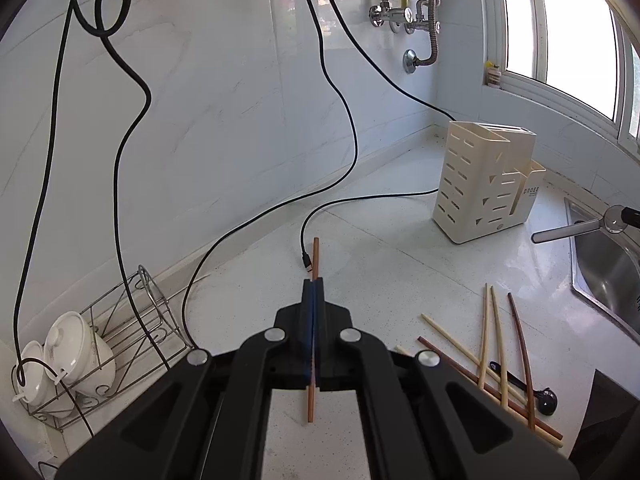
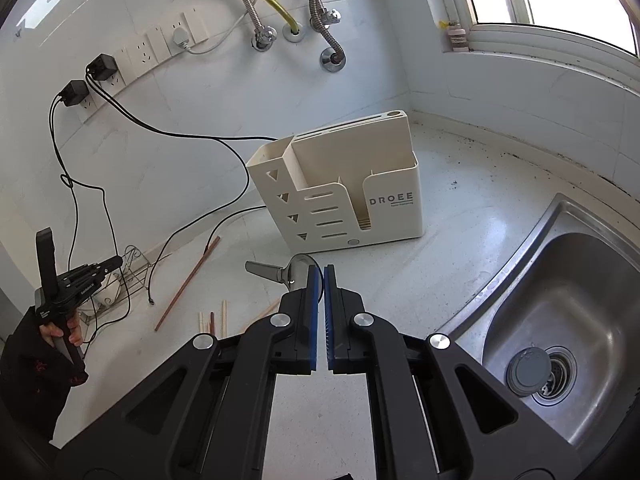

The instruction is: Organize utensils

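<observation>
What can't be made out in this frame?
- Right wrist view: whether the right gripper pinches the metal spoon; one finger covers the contact.
- Left wrist view: the middle of the brown chopstick, covered by the shut left gripper.
- Both views: the bottoms of the holder compartments, hidden by its walls.

You're holding a reddish-brown chopstick in the black, blue-padded left gripper; pale and dark-brown chopsticks lie on your white speckled counter, beside the cream organizer with triangle and slot cutouts
</observation>
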### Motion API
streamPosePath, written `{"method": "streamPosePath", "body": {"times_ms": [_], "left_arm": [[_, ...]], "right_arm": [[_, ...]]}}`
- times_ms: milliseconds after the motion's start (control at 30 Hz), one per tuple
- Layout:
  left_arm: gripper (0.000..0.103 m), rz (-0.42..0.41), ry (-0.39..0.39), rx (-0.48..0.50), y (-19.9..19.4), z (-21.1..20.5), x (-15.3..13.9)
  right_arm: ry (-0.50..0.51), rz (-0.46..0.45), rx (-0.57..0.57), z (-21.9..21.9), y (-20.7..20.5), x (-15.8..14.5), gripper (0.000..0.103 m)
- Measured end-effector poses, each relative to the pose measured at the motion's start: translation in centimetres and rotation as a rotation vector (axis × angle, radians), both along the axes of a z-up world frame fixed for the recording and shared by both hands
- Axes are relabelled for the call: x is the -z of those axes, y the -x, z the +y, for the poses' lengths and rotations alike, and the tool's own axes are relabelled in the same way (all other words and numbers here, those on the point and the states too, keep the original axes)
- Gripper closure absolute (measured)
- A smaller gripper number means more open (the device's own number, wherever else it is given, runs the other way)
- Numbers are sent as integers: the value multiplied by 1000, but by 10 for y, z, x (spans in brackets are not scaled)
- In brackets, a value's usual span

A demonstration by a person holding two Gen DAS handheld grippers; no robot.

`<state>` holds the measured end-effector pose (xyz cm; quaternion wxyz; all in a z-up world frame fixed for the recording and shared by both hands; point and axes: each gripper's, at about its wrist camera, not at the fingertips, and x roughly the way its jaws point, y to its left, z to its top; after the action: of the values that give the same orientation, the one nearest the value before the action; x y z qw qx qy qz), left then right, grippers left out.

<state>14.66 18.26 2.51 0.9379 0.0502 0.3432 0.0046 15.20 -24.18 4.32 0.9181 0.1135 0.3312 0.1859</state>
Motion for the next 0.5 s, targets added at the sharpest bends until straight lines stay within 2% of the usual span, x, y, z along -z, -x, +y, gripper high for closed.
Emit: {"method": "streamPosePath", "body": {"times_ms": [200, 233, 367, 500], "left_arm": [[102, 59, -15, -20, 3, 13, 19], [100, 71, -14, -16, 4, 15, 24], [79, 112, -21, 6, 7, 17, 41], [79, 166, -9, 36, 11, 18, 60]], "right_arm": [[-5, 8, -8, 0, 1, 3, 100], [-7, 10, -7, 1, 1, 3, 100], [-7, 19, -6, 2, -1, 5, 100], [-8, 24, -6, 3, -2, 6, 100]]}}
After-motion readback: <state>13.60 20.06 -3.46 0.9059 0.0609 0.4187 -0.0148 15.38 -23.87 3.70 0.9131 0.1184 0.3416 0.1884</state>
